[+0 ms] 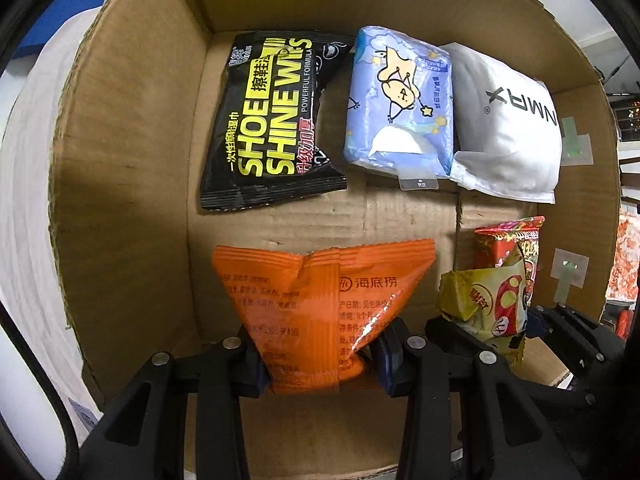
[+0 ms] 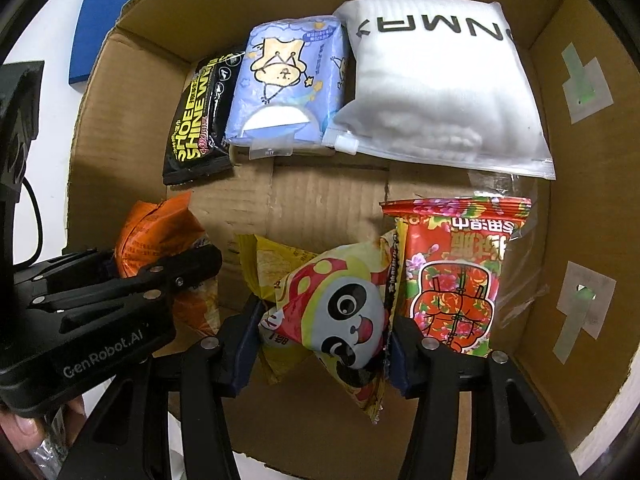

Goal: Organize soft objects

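Orange packet — within left claw

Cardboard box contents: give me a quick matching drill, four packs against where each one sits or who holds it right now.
Things:
1. orange packet
2. panda snack bag
3. shoe shine wipes
4. white zip pouch

Places:
A. flat in the far right corner
B. between the right gripper's fingers
C. flat at the far left of the back row
D. pinched by the left gripper

Pairs: 1-D, 2-B, 3-C, 4-A
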Demonstrator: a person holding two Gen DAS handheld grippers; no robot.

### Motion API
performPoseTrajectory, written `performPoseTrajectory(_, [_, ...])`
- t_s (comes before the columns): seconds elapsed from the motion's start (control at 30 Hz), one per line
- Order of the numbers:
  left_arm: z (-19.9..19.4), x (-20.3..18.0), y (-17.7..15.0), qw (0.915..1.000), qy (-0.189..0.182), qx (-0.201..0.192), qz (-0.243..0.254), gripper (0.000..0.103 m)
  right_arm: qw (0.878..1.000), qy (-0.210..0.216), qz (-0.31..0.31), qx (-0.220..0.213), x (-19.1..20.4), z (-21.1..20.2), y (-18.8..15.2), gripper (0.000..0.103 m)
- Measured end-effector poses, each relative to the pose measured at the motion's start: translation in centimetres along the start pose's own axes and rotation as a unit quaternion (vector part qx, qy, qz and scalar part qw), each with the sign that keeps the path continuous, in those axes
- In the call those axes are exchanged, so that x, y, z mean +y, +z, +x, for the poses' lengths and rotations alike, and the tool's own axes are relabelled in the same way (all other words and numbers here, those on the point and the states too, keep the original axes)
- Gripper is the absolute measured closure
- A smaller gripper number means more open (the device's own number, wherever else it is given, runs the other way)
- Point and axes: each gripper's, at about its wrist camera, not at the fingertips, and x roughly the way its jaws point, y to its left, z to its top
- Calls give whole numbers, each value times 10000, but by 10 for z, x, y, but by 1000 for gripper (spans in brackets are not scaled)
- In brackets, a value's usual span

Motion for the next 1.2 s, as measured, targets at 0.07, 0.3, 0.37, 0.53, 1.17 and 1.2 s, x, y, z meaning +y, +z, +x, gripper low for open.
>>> performPoseTrajectory(0.07, [0,-1,-2,10000,22,-11,34,66,10000,-36,-9,-7,0,1,0,46])
performPoseTrajectory(0.3, [-7,-3,-1,10000,47,-76,21,65,10000,-54,27,-28,1,-1,-1,43])
performPoseTrajectory(0.37, [-10,-4,-1,9999,41,-93,4,63,10000,-52,45,-40,0,-4,-2,42])
performPoseTrajectory(0.53, [-18,-5,-1,9997,70,-230,-22,62,9999,-72,34,-87,3,-8,-5,41])
performPoseTrajectory(1.17, [-58,-17,-12,9946,380,-968,67,8,9958,-690,99,-597,0,-46,-8,0])
performPoseTrajectory(1.2, [-59,-18,-13,9941,398,-1009,71,7,9953,-725,137,-622,-2,-48,-9,0])
